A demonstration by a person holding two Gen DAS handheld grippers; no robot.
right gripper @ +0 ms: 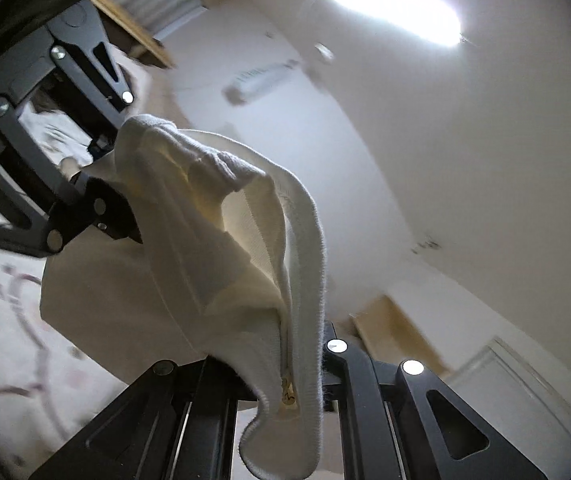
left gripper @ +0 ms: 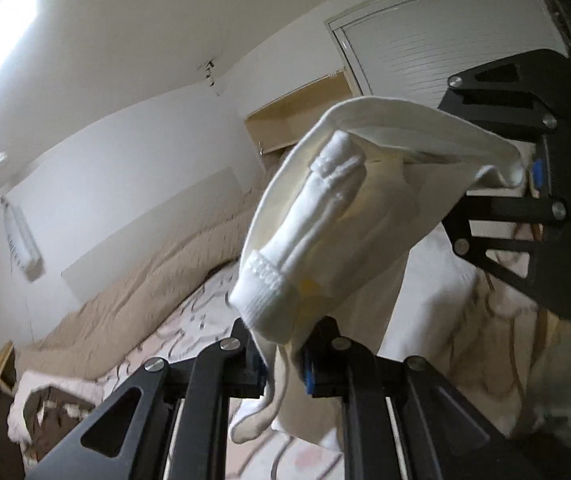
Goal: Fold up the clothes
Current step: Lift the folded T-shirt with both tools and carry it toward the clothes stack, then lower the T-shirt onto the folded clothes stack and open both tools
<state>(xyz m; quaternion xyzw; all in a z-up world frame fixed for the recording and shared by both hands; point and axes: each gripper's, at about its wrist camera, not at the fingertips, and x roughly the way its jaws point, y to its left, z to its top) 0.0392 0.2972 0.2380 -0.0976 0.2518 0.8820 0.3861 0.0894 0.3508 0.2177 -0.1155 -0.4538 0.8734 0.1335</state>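
Observation:
A white knitted zip-up garment point(left gripper: 325, 216) hangs in the air, stretched between both grippers. My left gripper point(left gripper: 281, 354) is shut on one edge of it near a ribbed cuff and drawstring. My right gripper point(right gripper: 285, 384) is shut on the ribbed collar edge by the zipper pull point(right gripper: 288, 392). The garment point(right gripper: 189, 248) sags between them. Each gripper shows in the other's view: the right one point(left gripper: 525, 176) at the upper right, the left one point(right gripper: 97, 184) at the left. Both cameras tilt up toward the ceiling.
A bed with a patterned white sheet point(left gripper: 173, 320) and a beige blanket point(left gripper: 157, 264) lies below. A white louvred door point(left gripper: 425, 48), a wooden shelf point(left gripper: 301, 116), a wall air conditioner point(right gripper: 257, 80) and a bright ceiling light point(right gripper: 393, 4) surround it.

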